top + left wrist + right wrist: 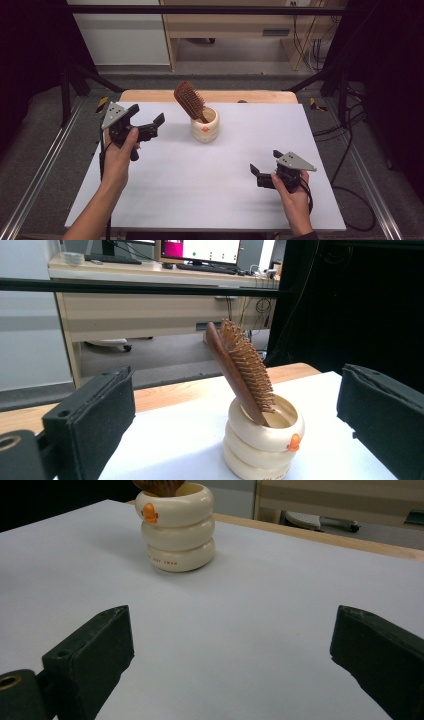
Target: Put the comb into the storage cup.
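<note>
A cream ringed cup (205, 126) with a small orange mark stands at the back middle of the white table (210, 170). A brown wooden hairbrush (189, 100) stands in it, handle down, leaning left. My left gripper (150, 125) hovers open to the left of the cup, jaws pointing at it. In the left gripper view the cup (262, 440) and hairbrush (240, 367) sit between the spread jaws, some way off. My right gripper (257, 172) rests open near the front right, empty. The right gripper view shows the cup (176, 527) far ahead.
A wooden strip (210, 96) runs along the table's far edge. Beyond it are a desk (235, 25) and hanging cables (307, 45). Metal frame rails (45, 165) flank the table on both sides.
</note>
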`<state>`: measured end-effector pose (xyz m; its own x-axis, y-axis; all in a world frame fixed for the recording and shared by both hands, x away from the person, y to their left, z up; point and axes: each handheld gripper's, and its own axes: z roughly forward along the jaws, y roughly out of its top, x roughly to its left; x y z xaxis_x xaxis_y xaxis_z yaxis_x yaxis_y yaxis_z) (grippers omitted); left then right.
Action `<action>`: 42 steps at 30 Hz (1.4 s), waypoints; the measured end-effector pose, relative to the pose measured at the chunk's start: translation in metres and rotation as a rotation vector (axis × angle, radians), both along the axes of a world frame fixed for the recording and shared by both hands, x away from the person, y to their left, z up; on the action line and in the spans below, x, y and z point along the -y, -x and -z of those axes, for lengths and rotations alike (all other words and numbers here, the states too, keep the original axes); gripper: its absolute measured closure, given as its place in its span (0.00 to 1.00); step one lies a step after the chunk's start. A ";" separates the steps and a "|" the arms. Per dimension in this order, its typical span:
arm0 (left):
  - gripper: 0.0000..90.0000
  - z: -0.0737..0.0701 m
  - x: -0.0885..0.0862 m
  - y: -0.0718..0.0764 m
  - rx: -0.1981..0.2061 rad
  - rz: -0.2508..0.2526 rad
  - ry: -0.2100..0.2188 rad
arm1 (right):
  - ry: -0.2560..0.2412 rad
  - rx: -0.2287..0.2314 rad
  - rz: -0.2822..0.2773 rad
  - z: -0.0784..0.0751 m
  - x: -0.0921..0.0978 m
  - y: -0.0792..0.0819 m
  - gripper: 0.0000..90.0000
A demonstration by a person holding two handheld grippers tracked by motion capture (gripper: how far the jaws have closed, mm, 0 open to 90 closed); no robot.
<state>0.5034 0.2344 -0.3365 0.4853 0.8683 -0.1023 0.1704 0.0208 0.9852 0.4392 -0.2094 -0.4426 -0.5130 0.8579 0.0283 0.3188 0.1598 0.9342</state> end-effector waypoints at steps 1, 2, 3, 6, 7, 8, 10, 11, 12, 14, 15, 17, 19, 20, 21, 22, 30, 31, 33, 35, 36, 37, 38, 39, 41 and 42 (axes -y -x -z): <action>0.03 0.000 -0.002 0.001 0.004 -0.001 -0.001 | -0.001 -0.001 0.000 0.000 0.000 0.000 0.04; 0.03 -0.001 -0.004 0.002 0.008 -0.003 -0.002 | -0.001 0.000 -0.002 0.000 0.000 0.000 0.04; 0.03 -0.001 -0.005 0.003 0.010 -0.004 -0.004 | 0.000 -0.001 -0.004 0.000 0.000 0.000 0.05; 0.03 -0.001 -0.010 0.006 0.019 -0.006 -0.010 | 0.001 0.000 -0.003 0.000 0.000 0.000 0.05; 0.02 -0.002 -0.011 0.007 0.023 -0.005 -0.013 | 0.001 0.000 -0.004 0.000 0.000 0.001 0.05; 0.02 -0.002 -0.012 0.008 0.026 -0.005 -0.017 | 0.001 0.002 -0.004 0.000 0.000 0.001 0.05; 0.02 -0.003 -0.014 0.010 0.033 -0.005 -0.030 | 0.003 0.001 -0.005 0.001 0.000 0.001 0.05; 0.02 -0.003 -0.014 0.011 0.037 -0.004 -0.034 | 0.003 0.002 -0.005 0.001 0.000 0.000 0.05; 0.02 -0.004 -0.015 0.012 0.039 -0.002 -0.034 | 0.003 0.003 -0.005 0.001 0.000 0.000 0.05; 0.02 -0.005 -0.017 0.014 0.041 0.002 -0.031 | 0.002 0.002 -0.005 0.001 0.000 0.000 0.05; 0.02 -0.005 -0.018 0.014 0.042 0.002 -0.032 | 0.004 0.004 -0.007 0.001 0.000 0.001 0.05; 0.02 -0.006 -0.019 0.016 0.044 0.006 -0.033 | 0.003 0.005 -0.009 0.001 0.000 0.001 0.05; 0.02 -0.008 -0.020 0.018 0.050 0.009 -0.031 | 0.002 0.004 -0.008 0.001 0.000 0.001 0.05; 0.02 -0.008 -0.021 0.019 0.052 0.010 -0.031 | 0.001 0.004 -0.010 0.001 0.000 0.001 0.05; 0.02 -0.009 -0.022 0.019 0.054 0.010 -0.030 | 0.000 0.003 -0.012 0.001 0.000 0.001 0.05; 0.02 -0.009 -0.022 0.019 0.055 0.010 -0.030 | 0.000 0.004 -0.014 0.001 0.000 0.001 0.05; 0.02 -0.009 -0.029 0.025 0.063 0.000 -0.027 | -0.002 0.009 -0.018 0.002 0.000 0.002 0.05; 0.02 -0.009 -0.030 0.025 0.065 -0.002 -0.029 | -0.001 0.011 -0.018 0.002 0.000 0.002 0.05; 0.02 -0.010 -0.031 0.027 0.066 0.001 -0.027 | -0.001 0.013 -0.018 0.002 0.000 0.003 0.05; 0.02 -0.010 -0.033 0.029 0.067 0.004 -0.032 | -0.001 0.017 -0.018 0.003 0.001 0.003 0.05; 0.02 -0.010 -0.034 0.030 0.068 0.004 -0.032 | -0.001 0.018 -0.019 0.003 0.001 0.003 0.05; 0.02 -0.010 -0.035 0.032 0.069 0.004 -0.030 | -0.001 0.022 -0.019 0.003 0.001 0.003 0.05; 0.02 -0.010 -0.036 0.033 0.070 0.005 -0.028 | 0.000 0.023 -0.021 0.003 0.001 0.003 0.05; 0.02 -0.009 -0.037 0.034 0.072 0.005 -0.028 | 0.004 0.025 -0.022 0.003 0.001 0.003 0.05; 0.02 -0.008 -0.040 0.037 0.074 0.005 -0.023 | 0.003 0.027 -0.023 0.003 0.002 0.004 0.05; 0.02 -0.007 -0.041 0.039 0.073 0.004 -0.022 | 0.002 0.028 -0.025 0.003 0.002 0.004 0.05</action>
<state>0.4648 0.2757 -0.3299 0.4947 0.8678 -0.0471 0.0983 -0.0020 0.9952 0.4354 -0.2115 -0.4461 -0.5344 0.8451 0.0118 0.2885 0.1693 0.9424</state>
